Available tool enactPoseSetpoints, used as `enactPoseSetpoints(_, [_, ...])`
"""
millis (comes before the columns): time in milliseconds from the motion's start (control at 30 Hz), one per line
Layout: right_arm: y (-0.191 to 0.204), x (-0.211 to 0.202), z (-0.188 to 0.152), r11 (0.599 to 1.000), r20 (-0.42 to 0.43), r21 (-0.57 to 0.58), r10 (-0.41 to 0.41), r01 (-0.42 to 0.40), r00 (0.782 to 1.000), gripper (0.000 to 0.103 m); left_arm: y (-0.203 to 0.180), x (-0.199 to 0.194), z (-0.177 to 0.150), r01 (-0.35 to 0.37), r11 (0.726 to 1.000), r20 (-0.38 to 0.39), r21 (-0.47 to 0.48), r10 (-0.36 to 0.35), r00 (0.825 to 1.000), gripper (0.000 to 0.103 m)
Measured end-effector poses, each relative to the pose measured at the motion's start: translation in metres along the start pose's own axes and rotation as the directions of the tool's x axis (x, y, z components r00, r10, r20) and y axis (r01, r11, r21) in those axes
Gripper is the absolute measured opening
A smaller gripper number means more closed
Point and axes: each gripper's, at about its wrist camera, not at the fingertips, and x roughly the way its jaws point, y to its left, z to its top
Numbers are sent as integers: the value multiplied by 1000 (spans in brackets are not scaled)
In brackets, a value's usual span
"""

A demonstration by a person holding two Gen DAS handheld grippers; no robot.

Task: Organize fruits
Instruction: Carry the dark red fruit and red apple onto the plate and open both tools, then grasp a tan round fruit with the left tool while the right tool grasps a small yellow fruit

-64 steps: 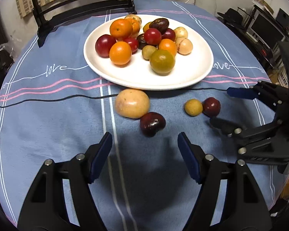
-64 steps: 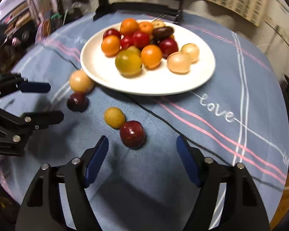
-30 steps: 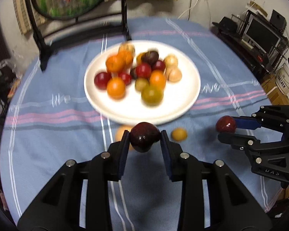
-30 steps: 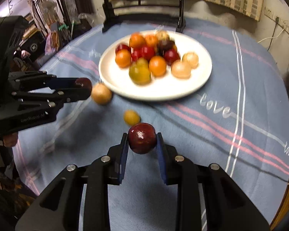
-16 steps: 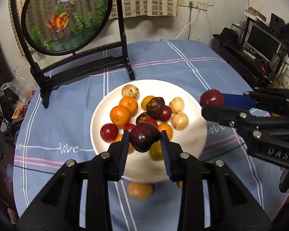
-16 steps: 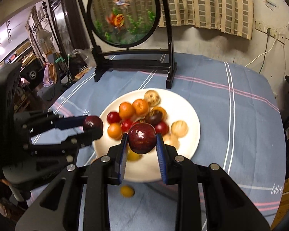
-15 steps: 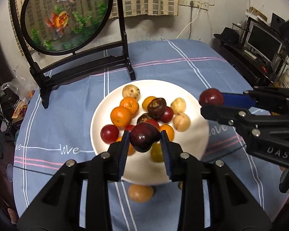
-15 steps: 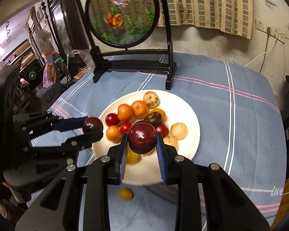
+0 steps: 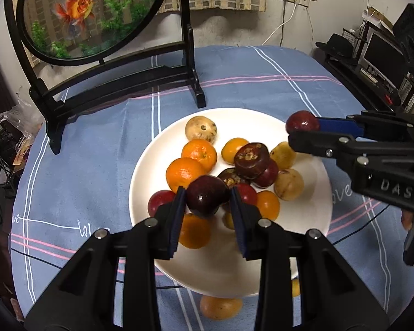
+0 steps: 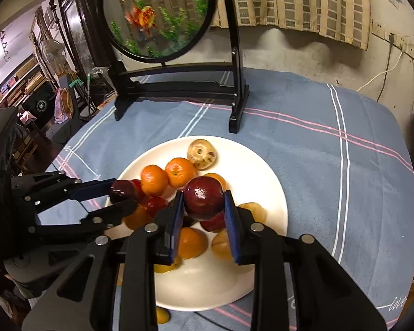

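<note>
L wrist view, left to right: a round goldfish screen (image 9: 88, 13) on a black stand sits far ahead-left of the left gripper (image 9: 207, 207), on a blue striped tablecloth (image 9: 91, 149). The left gripper pinches a dark purple plum (image 9: 207, 199) btwn its blue pads, held above the near part of a white plate (image 9: 314, 215). Piled on the plate just ahead: mandarins (image 9: 199, 152), red plums, tan longan-like fruits. Under the gripper, near the plate's front rim, a tan fruit (image 9: 220, 307) lies on the cloth. Ahead-right, the right gripper (image 9: 303, 131) reaches in over the plate's right rim, clamped on a red plum (image 9: 302, 122).

R wrist view: the left gripper w/ its plum (image 10: 121, 190) is at left; the right gripper's red plum (image 10: 204, 198) is over the pile.
</note>
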Motion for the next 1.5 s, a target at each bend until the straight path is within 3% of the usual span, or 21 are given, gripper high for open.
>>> enactPoseSetpoints(300, [-15,34,13,999,-43,50,-4,6,999,29,1,28,18,8,1000,-34,-18,-9,999,34])
enactPoseSetpoints(333, [-17,39,14,998,-57,60,8,-5,998,29,1,30,19,8,1000,-36,-21,-9,999,36])
enactPoseSetpoints(367, [-18,42,15,998,-68,66,9,-5,998,30,2,32,20,1,1000,-36,-23,-2,999,57])
enactPoseSetpoints(400, [-19,45,16,997,-80,71,2,3,997,33,2,31,21,-10,1000,-22,-26,10,1000,67])
enactPoseSetpoints(433, [-20,46,16,997,-86,74,3,3,996,36,3,30,21,-13,1000,-11,-25,13,1000,67])
enactPoseSetpoints(500, [-21,43,17,997,-67,76,-11,16,998,72,3,28,22,0,1000,-12,-28,0,1000,67])
enactPoseSetpoints(533, [-22,37,16,996,-34,81,-16,19,999,73,3,28,22,-6,1000,-10,-27,6,1000,67])
enactPoseSetpoints(767, [-17,-7,20,998,54,51,-26,23,998,73,19,-5,20,-20,999,47,-50,23,999,67])
enactPoseSetpoints(900, [-10,-41,0,999,80,39,4,-8,997,73,34,-36,2,-43,998,84,-42,46,995,67])
enactPoseSetpoints(1100, [35,-36,-102,999,-56,-40,34,-36,998,73,37,-53,-70,-30,999,15,-34,30,999,68])
enactPoseSetpoints(1167, [44,-23,-124,999,-114,-36,33,-37,993,73,35,-51,-91,-19,999,-20,-31,18,1000,68])
enactPoseSetpoints(1300, [56,0,-142,999,-150,-48,-13,6,989,72,32,-47,-124,3,998,-84,-67,-9,996,68])
enactPoseSetpoints(1367, [57,9,-142,998,-161,-56,-25,16,987,66,30,-45,-133,10,997,-101,-77,-17,995,68])
enactPoseSetpoints(1433, [61,20,-138,995,-178,-92,-45,29,983,54,27,-42,-138,8,997,-108,-74,-17,994,68])
enactPoseSetpoints(1467, [64,25,-138,993,-189,-111,-52,31,981,42,26,-40,-139,12,997,-112,-78,-21,993,68])
enactPoseSetpoints(1500, [66,30,-138,991,-202,-128,-68,43,977,39,26,-37,-138,18,996,-116,-82,-27,993,68])
